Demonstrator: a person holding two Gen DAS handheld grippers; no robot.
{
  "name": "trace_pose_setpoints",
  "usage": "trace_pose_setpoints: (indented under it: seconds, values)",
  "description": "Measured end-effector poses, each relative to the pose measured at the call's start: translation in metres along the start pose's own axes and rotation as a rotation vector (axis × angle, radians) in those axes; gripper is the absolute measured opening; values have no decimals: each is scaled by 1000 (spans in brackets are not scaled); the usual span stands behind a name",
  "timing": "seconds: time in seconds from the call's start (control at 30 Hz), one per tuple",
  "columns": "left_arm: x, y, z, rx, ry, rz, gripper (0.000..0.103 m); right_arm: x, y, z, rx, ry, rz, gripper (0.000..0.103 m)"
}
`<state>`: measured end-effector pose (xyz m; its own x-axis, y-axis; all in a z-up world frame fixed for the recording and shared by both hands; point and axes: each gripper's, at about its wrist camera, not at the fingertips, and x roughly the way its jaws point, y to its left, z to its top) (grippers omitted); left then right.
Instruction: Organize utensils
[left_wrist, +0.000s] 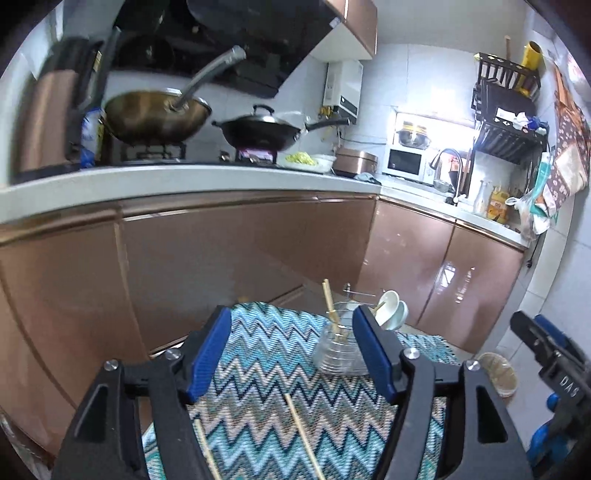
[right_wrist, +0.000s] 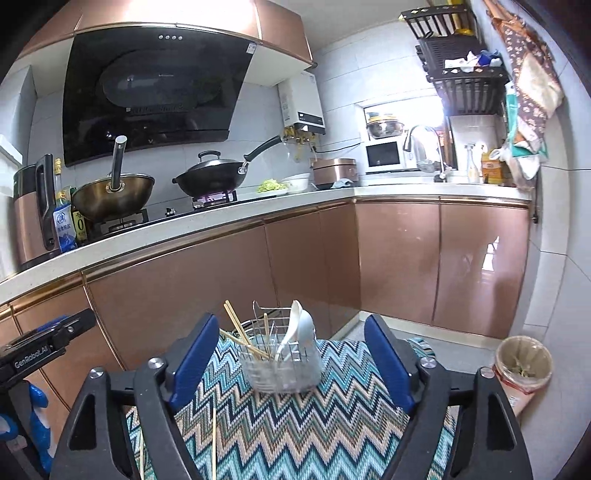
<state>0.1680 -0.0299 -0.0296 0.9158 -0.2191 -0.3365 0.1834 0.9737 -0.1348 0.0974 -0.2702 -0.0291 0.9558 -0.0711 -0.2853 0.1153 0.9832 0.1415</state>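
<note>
A clear holder with a wire frame stands at the far end of the zigzag mat. Two white spoons and several chopsticks stick out of it. Two loose chopsticks lie on the mat near me. My right gripper is open, short of the holder, with nothing between its blue pads. In the left wrist view my left gripper is also open and empty. The holder shows just inside its right finger, and loose chopsticks lie below on the mat.
Brown cabinet fronts rise just behind the small table. A lined waste bin stands on the floor to the right. The counter above carries two woks, a kettle and a microwave. Each gripper shows at the edge of the other's view.
</note>
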Motion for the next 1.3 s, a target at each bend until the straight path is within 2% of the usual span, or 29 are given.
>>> trace_pose_setpoints:
  seconds: [0.07, 0.17, 0.37, 0.8, 1.07, 1.3]
  values:
    - [-14, 2, -4, 13, -26, 25, 69, -11, 0, -2, 11, -5, -9, 89]
    - [-33, 2, -10, 32, -63, 72, 71, -27, 1, -3, 22, -23, -16, 94]
    - [-61, 8, -22, 27, -75, 118, 72, -57, 1, -5, 18, -54, -28, 102]
    - [-102, 7, -29, 60, -123, 177, 72, -90, -3, -11, 19, -81, -78, 103]
    - [-110, 7, -28, 64, -158, 190, 76, -91, -8, -19, 6, -88, -139, 103]
    - [-111, 8, -29, 63, -181, 192, 77, -92, -10, -26, -18, -143, -161, 103]
